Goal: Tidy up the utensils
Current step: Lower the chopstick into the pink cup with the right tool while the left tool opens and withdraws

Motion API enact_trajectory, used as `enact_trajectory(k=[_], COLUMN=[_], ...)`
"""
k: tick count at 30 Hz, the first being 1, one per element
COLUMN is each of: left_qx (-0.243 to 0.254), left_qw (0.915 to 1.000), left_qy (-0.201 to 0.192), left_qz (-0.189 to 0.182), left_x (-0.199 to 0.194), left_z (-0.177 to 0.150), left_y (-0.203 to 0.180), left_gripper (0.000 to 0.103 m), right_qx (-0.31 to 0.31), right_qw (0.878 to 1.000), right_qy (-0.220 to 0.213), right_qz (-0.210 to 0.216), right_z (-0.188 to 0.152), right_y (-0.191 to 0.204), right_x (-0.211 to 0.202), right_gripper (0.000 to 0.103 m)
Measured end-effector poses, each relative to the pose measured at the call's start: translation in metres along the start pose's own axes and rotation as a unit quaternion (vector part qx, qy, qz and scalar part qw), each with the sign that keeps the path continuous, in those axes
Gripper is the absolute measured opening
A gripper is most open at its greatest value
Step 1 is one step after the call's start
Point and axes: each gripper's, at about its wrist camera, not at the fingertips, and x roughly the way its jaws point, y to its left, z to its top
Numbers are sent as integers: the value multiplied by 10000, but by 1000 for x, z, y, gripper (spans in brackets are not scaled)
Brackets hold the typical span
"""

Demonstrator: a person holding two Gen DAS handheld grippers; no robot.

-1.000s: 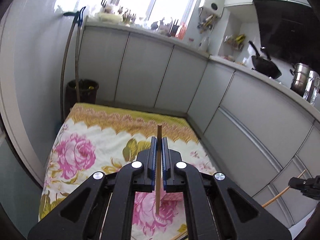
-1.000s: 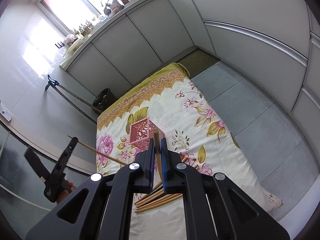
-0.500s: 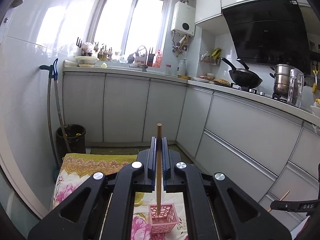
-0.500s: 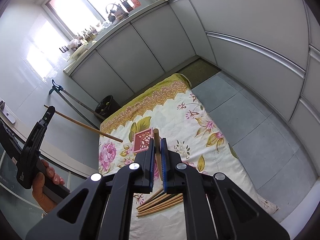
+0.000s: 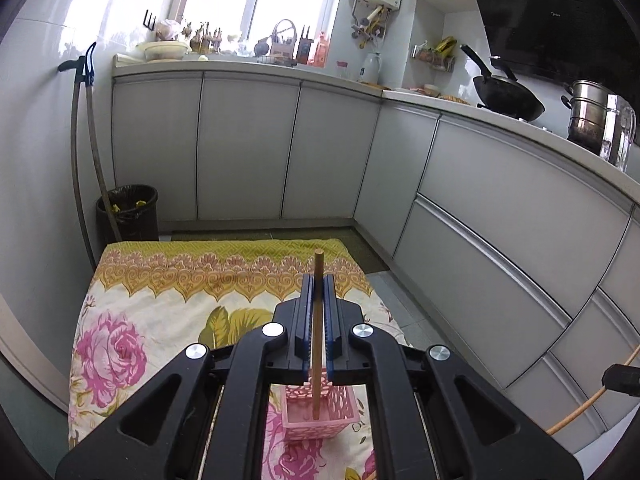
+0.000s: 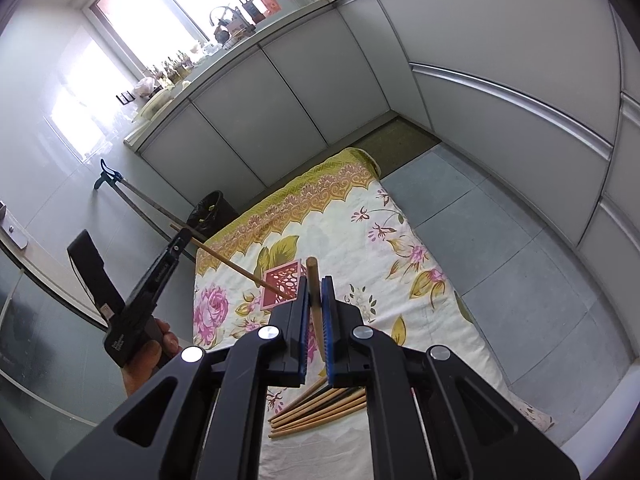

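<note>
Left wrist view shows me my left gripper (image 5: 317,312) clenched on a single thin wooden chopstick (image 5: 317,332), which stands nearly upright between the blue-lined fingers (image 5: 305,320). Its upper end pokes out above the fingertips, and its lower end dips into the small pink perforated plastic basket (image 5: 320,420), close to the basket floor; I cannot tell whether it touches. That basket sits on the floral cloth with pink roses and a yellow-gold border (image 5: 160,304), which covers a low surface in the kitchen corner. Behind the cloth I see a black waste bin (image 5: 128,212) against the grey cabinet doors (image 5: 240,144), and on the counter to the right a black wok (image 5: 508,96) and a steel pot (image 5: 588,120). At the right edge, a second chopstick slants in from my other tool. From the right wrist view, my right gripper (image 6: 316,312) is clamped on another wooden chopstick (image 6: 314,300), held tilted between the blue pads (image 6: 329,320), its blunt end sticking up past them. Below the fingers, a loose bundle of wooden chopsticks (image 6: 320,412) lies on the cloth, near its front edge and well apart from the basket. To the left, my left hand (image 6: 148,356) grips the other tool's black handle.
</note>
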Motion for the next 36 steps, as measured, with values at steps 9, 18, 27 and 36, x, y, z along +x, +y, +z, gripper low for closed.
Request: enact_trajectory(k=[9, 18, 27, 36], left_qx=[-492, -1203, -1279, -1213], left_qw=[9967, 9852, 9842, 9858], left_qy=[-585, -1191, -1204, -1146], left_qz=[-261, -272, -208, -209], left_x=[-65, -149, -162, -166], left_z=[15, 1, -2, -7], left_y=[22, 61, 79, 83], left_gripper=[33, 34, 36, 43], right_qx=[-71, -507, -936, -1078], right_qw=[9995, 9960, 9935, 9938], right_qy=[-272, -701, -645, -189], right_qz=[122, 229, -87, -202], right_z=[22, 60, 58, 36], right_y=[21, 74, 101, 97], right_x=[4, 32, 103, 160], right_gripper=[6, 6, 6, 38])
